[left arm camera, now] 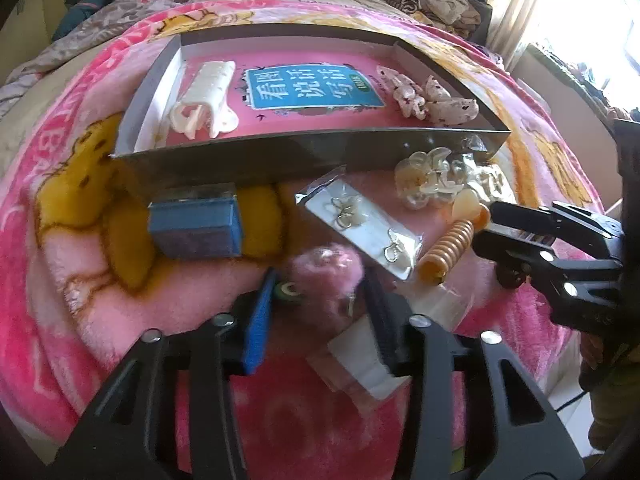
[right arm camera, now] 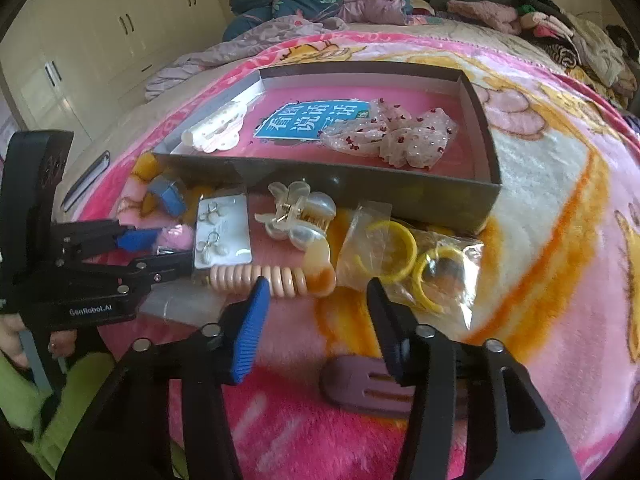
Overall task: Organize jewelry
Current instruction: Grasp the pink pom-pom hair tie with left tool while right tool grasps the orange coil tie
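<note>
Left wrist view: the left gripper (left arm camera: 320, 292) pinches a fluffy pink pompom (left arm camera: 324, 276) on the blanket (left arm camera: 80, 320) before the box (left arm camera: 240, 156); right gripper (right arm camera: 316, 292) half-open, straddling a peach spiral hair tie (right arm camera: 260, 278), pads apart

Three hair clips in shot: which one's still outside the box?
The translucent claw clip, lying on the blanket just in front of the box's near wall. The white clip and the dotted pink bow clips are already inside the box.
</note>
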A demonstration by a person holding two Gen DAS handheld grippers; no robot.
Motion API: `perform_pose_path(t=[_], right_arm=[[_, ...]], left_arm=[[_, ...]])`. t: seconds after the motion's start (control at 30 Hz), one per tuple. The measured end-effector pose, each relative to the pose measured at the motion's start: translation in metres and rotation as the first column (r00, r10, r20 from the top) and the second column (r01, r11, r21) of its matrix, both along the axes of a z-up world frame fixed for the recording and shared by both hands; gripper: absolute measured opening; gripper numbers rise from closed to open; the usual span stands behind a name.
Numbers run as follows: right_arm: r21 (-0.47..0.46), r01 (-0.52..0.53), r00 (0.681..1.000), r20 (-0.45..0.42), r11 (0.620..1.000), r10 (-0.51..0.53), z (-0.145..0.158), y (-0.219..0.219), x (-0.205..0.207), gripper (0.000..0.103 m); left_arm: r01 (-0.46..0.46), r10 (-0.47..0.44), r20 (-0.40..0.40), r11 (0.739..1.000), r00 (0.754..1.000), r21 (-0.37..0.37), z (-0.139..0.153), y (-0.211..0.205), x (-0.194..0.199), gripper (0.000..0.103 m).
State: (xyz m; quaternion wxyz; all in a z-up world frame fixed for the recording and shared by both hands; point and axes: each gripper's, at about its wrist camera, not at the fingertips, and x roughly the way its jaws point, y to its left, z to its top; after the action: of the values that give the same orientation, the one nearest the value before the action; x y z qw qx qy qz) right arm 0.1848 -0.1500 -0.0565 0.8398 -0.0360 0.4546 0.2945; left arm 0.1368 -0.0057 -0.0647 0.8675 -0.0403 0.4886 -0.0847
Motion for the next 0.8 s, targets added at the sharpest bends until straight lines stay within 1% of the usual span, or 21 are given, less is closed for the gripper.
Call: perform_pose_path(t=[0.07,0.13,0.23,0.27,0.4,0.43,0.6,0.8], right_arm=[[0.015,0.0,1.0,-0.005,1.0,0.0,-0.001,0.0,0.004,0.034],[0.015,0.002,1.0,-0.002,1.0,-0.002,-0.001,0.001,0.009,0.03],[0.019,-0.006,1.0,-0.007,1.0,0.006,-0.002,0.003,0.014,0.018],[0.019,-0.011,1.0,-0.008,1.0,0.012,-0.002,0.005,0.015,0.017],[0.008,-0.026,1.0,-0.006,1.0,0.026,-0.002,0.009,0.014,0.014],[0.004,-0.027,1.0,0.0,1.0,0.027,-0.001,0.011,0.013,0.01],[0.001,-0.034,0.999,0.019,0.999,0.034,0.004,0.011,0.008,0.009],[0.004,-0.026,0.998,0.05,1.0,0.026,0.015,0.009,0.001,0.008]], left_arm=[[0.004,-0.004,0.002,1.0,1.0,0.003,0.0,-0.001,0.0,0.033],[0.005,-0.005,0.006,1.0,1.0,0.0,0.0,-0.001,-0.001,0.032],[0.006,-0.006,0.012,1.0,1.0,-0.01,0.001,0.001,-0.002,0.031],[0.004,-0.004,0.014,1.0,1.0,-0.015,0.001,0.003,-0.003,0.03],[-0.004,0.005,0.021,0.999,1.0,-0.039,0.004,0.009,-0.007,0.028],[-0.006,0.007,0.023,0.999,1.0,-0.042,0.004,0.01,-0.009,0.026],[-0.025,0.027,0.04,0.999,0.999,-0.04,0.009,0.016,-0.014,0.025],[-0.05,0.053,0.062,0.997,0.997,-0.056,0.019,0.028,-0.022,0.024]])
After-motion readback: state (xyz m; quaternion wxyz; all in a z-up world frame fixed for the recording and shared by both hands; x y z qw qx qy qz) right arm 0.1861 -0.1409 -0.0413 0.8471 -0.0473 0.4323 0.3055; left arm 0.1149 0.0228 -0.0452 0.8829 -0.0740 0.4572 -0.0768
